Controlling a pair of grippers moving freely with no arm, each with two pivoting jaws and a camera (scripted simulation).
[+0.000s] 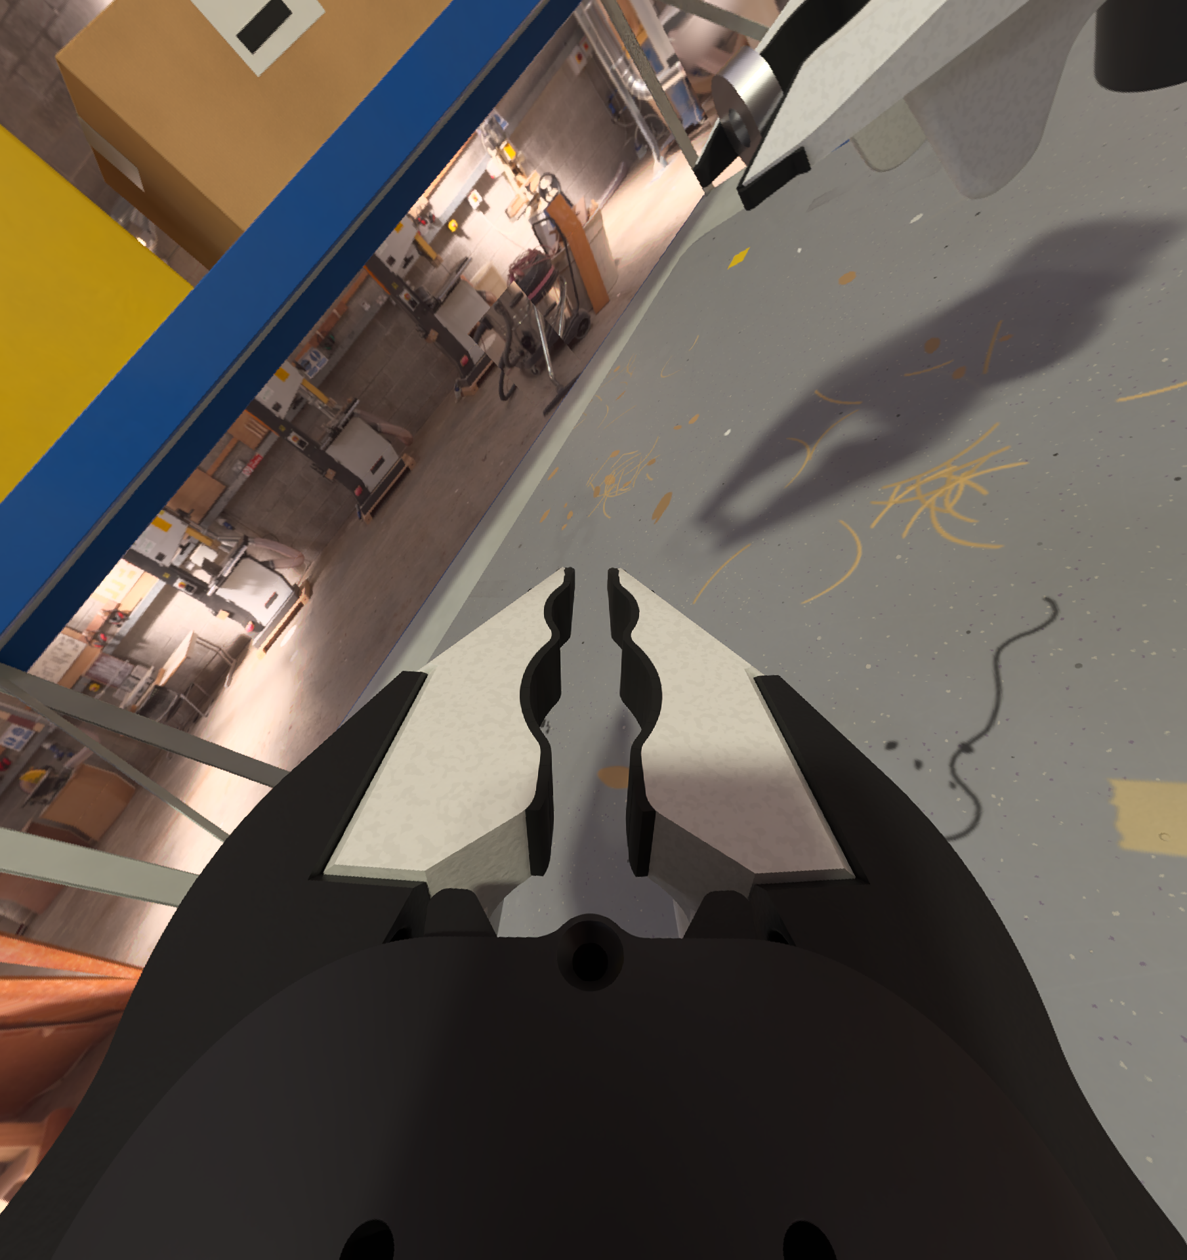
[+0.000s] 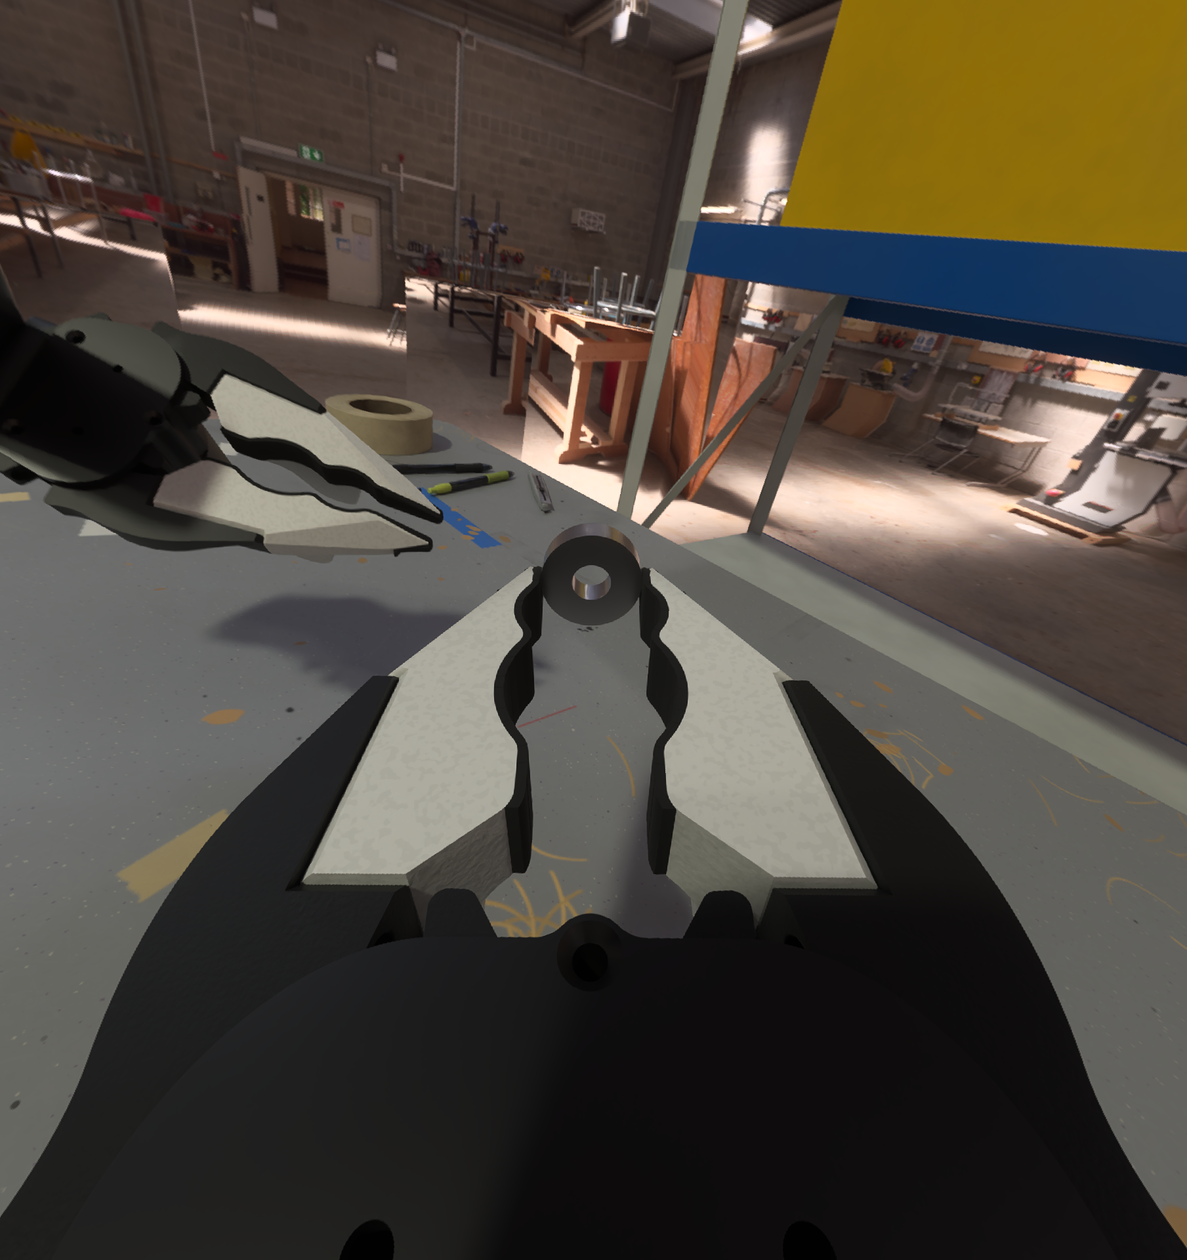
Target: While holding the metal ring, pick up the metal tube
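My right gripper point(image 2: 589, 579) is shut on the metal ring point(image 2: 589, 586), a thick dark ring with a shiny bore, held at the fingertips above the grey table point(image 2: 168, 682). The ring point(image 1: 747, 88) and right gripper point(image 1: 737, 129) also show at the top of the left wrist view. My left gripper point(image 1: 590, 579) is nearly shut, with a narrow gap and nothing in it, above the table near its edge. It also shows at the left of the right wrist view point(image 2: 433, 528). A thin grey metal piece point(image 2: 541, 492) lies beyond; I cannot tell if it is the tube.
A roll of tape point(image 2: 380, 423), a black pen point(image 2: 440, 468), a yellow marker point(image 2: 471, 481) and blue tape point(image 2: 468, 528) lie at the far side. The table edge point(image 2: 849, 688) runs along the right. A blue shelf point(image 2: 918, 266) with a yellow box point(image 2: 986, 123) hangs overhead.
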